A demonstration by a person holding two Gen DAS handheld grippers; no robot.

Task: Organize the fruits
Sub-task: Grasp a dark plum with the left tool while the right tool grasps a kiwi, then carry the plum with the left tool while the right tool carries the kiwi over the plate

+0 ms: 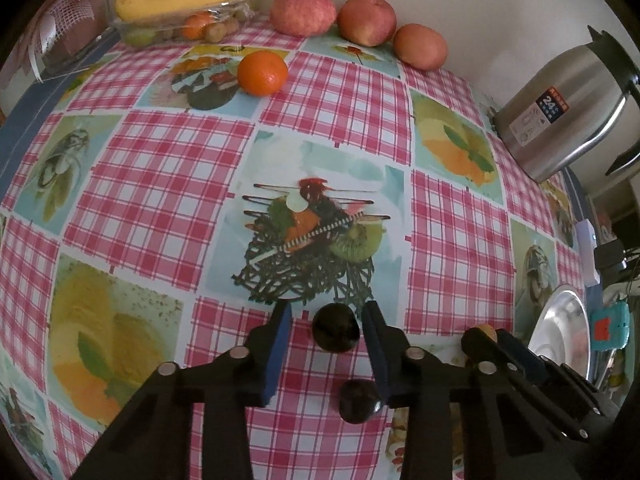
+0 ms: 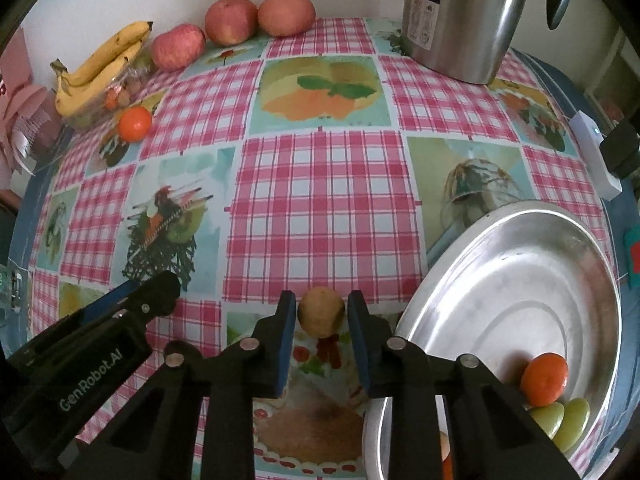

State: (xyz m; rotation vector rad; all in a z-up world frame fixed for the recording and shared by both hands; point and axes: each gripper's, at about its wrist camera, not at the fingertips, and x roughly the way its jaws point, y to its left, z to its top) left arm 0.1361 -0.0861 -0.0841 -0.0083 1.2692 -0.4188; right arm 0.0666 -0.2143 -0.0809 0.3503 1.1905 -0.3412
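Steel is the material of the wide shallow plate (image 2: 516, 280) at the right edge of the desk (image 2: 320, 200), and it already carries a mandarin (image 2: 545, 378) and two green grapes (image 2: 564, 420), so I judge that the small fruits are being collected there. The step in hand is a double pick. To do it well, each claw should squeeze only gently, because such soft round fruit can bruise or roll out, and should lift straight up before it moves across to the plate. The right claw (image 2: 322, 316) is clenched on a small yellowish-brown fruit (image 2: 321, 316); both blue pads touch its sides, and the fruit seems to rest on the checked cloth just beside the plate rim. The left claw (image 1: 327, 330) is narrowed around a dark round fruit (image 1: 335, 327), perhaps a dark grape; the right pad touches it, but at the left pad a thin gap shows, so this grip seems not complete. A second dark fruit (image 1: 359, 400) lies nearer to the camera, against the same right finger, and could be pushed away.
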